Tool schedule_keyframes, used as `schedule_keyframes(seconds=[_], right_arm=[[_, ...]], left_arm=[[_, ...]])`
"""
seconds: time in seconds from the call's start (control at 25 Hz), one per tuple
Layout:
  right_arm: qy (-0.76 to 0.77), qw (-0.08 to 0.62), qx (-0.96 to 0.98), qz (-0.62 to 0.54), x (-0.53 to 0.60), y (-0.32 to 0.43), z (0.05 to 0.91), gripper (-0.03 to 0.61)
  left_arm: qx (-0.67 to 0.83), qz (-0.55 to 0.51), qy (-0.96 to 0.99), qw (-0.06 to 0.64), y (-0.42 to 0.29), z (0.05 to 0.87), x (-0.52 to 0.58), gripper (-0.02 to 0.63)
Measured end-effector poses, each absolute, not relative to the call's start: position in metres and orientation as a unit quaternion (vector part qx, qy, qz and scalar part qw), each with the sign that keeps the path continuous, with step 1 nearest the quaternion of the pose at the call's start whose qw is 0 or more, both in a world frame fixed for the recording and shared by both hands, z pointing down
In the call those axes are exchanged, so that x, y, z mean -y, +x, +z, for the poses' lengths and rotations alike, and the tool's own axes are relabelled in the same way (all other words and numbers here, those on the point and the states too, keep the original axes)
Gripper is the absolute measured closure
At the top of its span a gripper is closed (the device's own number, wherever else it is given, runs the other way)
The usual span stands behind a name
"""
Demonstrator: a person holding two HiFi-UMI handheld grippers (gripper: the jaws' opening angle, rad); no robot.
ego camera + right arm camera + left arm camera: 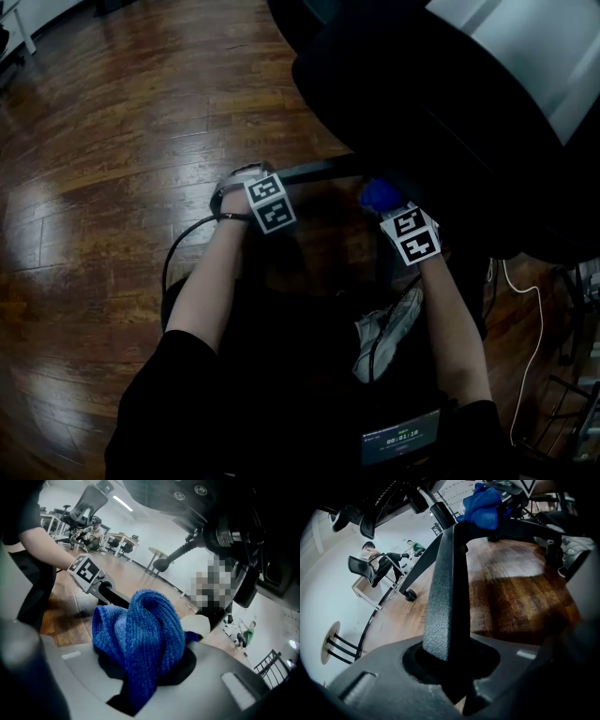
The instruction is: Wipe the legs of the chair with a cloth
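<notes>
In the left gripper view, my left gripper (pixel 450 667) is shut on a black textured chair leg (pixel 445 588) that runs away from the jaws to the chair's hub. A bunched blue cloth (pixel 140 634) fills my right gripper (pixel 145 667), which is shut on it. In the head view the left gripper (pixel 242 178) holds the chair leg (pixel 319 171) on the wooden floor. The right gripper (pixel 382 202) holds the blue cloth (pixel 378 194) just right of it, near the leg and under the black seat (pixel 422 103). The cloth (pixel 483 506) sits by the far end of the held leg.
The chair's seat and white backrest (pixel 534 47) overhang the upper right. A white cable (pixel 525 347) lies on the floor at right, and a grey shoe (pixel 389 333) sits between my arms. Another office chair (pixel 370 571) and desks stand far off, with people near them.
</notes>
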State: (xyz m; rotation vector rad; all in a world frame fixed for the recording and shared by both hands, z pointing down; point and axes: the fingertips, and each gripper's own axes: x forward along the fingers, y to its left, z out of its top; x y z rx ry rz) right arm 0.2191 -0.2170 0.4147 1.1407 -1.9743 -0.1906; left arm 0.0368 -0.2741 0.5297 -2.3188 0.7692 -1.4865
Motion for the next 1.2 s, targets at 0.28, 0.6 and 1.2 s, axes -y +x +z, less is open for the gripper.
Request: schedule_keyframes(seconds=[0.28,0.6,1.2], right_arm=[[0.356,0.461,0.807,-0.097,0.082,0.195,0.452,0.492],[0.35,0.471,0.807,-0.071,0.027,0.193,0.468,0.492],[0.454,0.422,0.78,-0.083,0.225,0.219,0.415,0.491]], left_arm=[[-0.259,-0.519,-0.804,0.133,0.032,0.538,0.267,0.526],[-0.261,-0.524,-0.801,0.124,0.033,0.539,0.267,0.526],[-0.264,-0.532,-0.791,0.143,0.032,0.537,0.271,0.532]])
